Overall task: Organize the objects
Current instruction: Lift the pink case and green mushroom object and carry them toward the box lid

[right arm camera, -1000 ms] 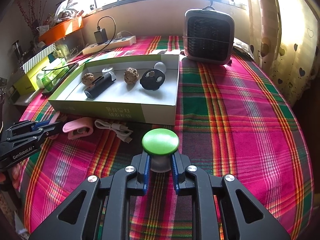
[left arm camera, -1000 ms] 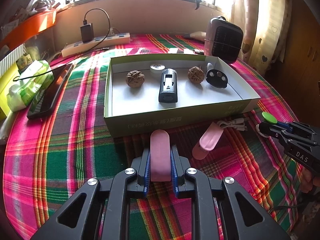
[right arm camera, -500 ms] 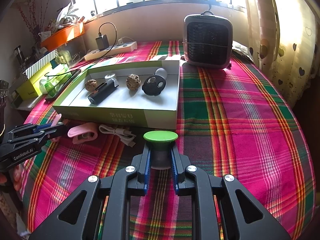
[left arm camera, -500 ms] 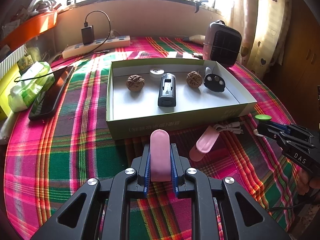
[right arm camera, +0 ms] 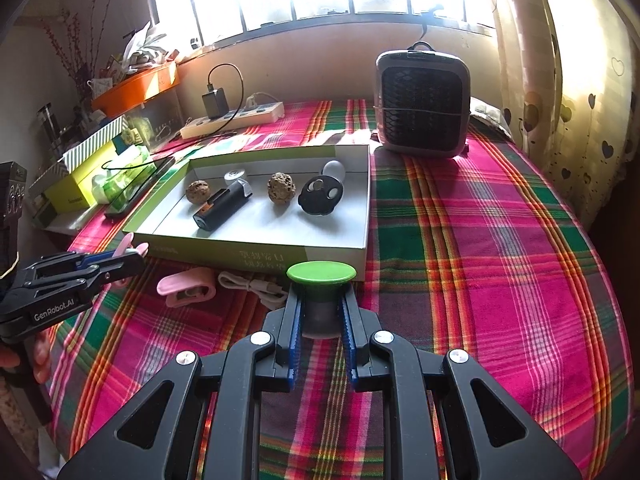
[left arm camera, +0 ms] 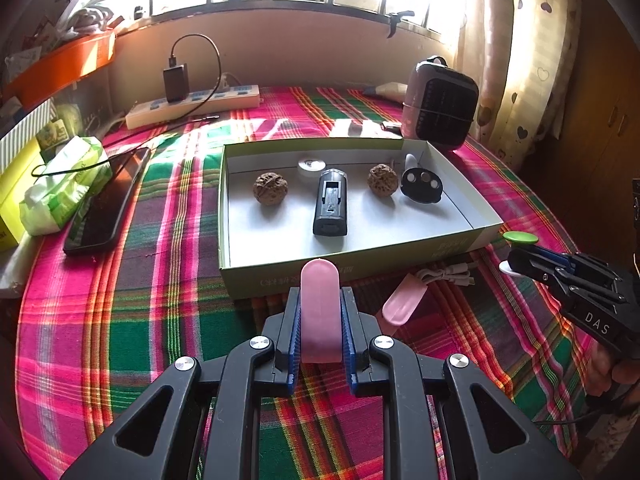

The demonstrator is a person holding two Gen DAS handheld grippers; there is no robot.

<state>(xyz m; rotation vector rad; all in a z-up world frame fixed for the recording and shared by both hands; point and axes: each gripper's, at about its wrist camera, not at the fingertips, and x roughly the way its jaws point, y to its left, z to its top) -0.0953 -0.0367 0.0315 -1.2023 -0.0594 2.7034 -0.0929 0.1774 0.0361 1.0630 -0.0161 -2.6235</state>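
My left gripper (left arm camera: pixel 320 300) is shut on a flat pink piece (left arm camera: pixel 320 312), held above the plaid cloth just in front of the shallow green box (left arm camera: pixel 352 270). My right gripper (right arm camera: pixel 321 302) is shut on a grey knob with a green cap (right arm camera: pixel 321 273), near the box's front right corner (right arm camera: pixel 352 256). In the box lie two walnuts (left arm camera: pixel 270 188), a black rectangular device (left arm camera: pixel 330 206), a white disc (left arm camera: pixel 311 166) and a black round item (left arm camera: pixel 421 186). A second pink piece (left arm camera: pixel 402 304) and a coiled white cable (left arm camera: pixel 446 274) lie on the cloth before the box.
A small heater (right arm camera: pixel 422 106) stands behind the box at the right. A power strip with a charger (left arm camera: pixel 192 106) lies at the back. A phone (left arm camera: pixel 106 204), a tissue pack (left arm camera: pixel 64 186) and yellow boxes (right arm camera: pixel 80 186) crowd the left edge.
Both grippers have risen a little and drawn back from the box, each with its piece still in its grip. Nothing on the table has shifted.
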